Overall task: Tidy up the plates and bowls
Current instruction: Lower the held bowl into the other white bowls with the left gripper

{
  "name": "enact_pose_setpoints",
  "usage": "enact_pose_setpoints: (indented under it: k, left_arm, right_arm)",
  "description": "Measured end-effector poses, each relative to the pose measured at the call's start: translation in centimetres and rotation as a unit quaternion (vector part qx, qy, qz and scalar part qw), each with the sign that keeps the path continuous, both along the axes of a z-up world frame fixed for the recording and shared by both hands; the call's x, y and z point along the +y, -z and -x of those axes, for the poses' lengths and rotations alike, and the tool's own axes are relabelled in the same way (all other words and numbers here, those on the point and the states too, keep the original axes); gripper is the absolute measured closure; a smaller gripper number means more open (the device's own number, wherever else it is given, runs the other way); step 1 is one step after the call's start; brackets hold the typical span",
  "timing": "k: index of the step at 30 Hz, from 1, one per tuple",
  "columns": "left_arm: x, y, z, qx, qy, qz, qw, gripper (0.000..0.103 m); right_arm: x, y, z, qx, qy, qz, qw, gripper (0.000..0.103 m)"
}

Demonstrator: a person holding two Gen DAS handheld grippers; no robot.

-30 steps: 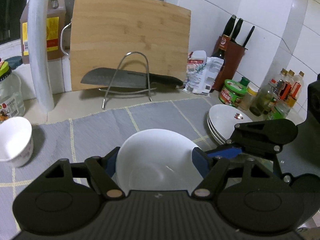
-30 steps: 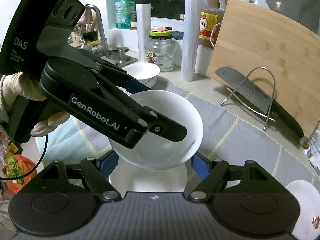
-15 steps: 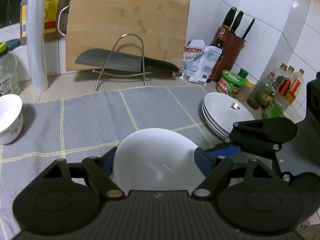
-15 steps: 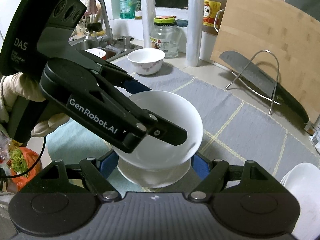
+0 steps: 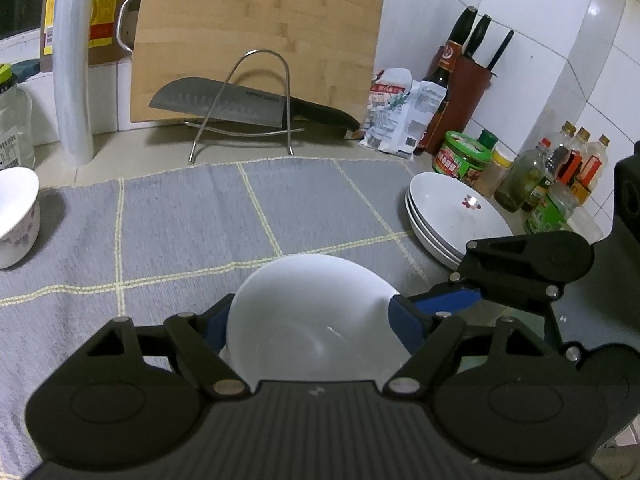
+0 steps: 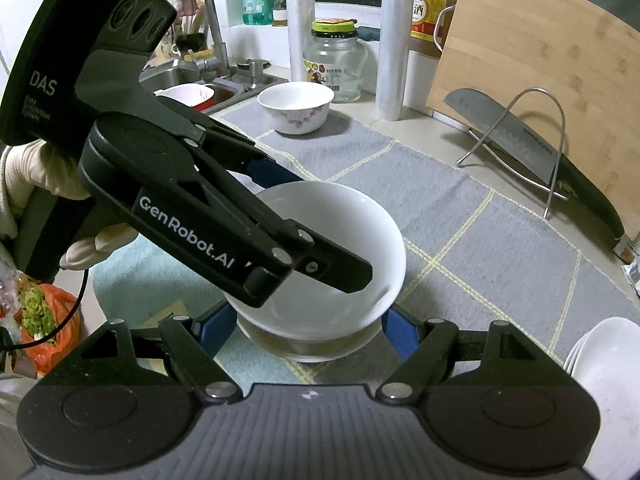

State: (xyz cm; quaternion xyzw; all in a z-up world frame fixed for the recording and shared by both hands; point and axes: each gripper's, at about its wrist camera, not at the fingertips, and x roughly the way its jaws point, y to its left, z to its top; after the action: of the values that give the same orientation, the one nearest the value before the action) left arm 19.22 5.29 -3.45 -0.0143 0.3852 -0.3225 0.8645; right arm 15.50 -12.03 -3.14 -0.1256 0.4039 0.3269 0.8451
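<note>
Low centre, the right gripper point(image 6: 307, 332) has its fingers clamped on the lower bowl point(image 6: 308, 354), on the surface point(image 5: 312, 200). The white bowl point(image 6: 360, 220) nests in it, between the left gripper point(image 5: 310, 324) fingers, which have just been opening and sit loose. Plates point(image 5: 448, 212) are stacked far right.

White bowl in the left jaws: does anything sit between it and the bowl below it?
Nothing visible. The white bowl sits directly in the lower bowl, which the right gripper clamps. The left gripper, jaws just opening, has the white bowl between them; whether they press it is unclear.
</note>
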Motion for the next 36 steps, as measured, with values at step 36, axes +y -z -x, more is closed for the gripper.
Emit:
enact_pose_setpoints:
  k: [36]
  left_arm:
    - [2.3, 0.0, 0.3, -0.029, -0.039, -0.008, 0.9988, 0.011]
  right_arm:
    - [-1.1, 0.3, -0.2, 0.000, 0.008, -0.002, 1.000, 0.000]
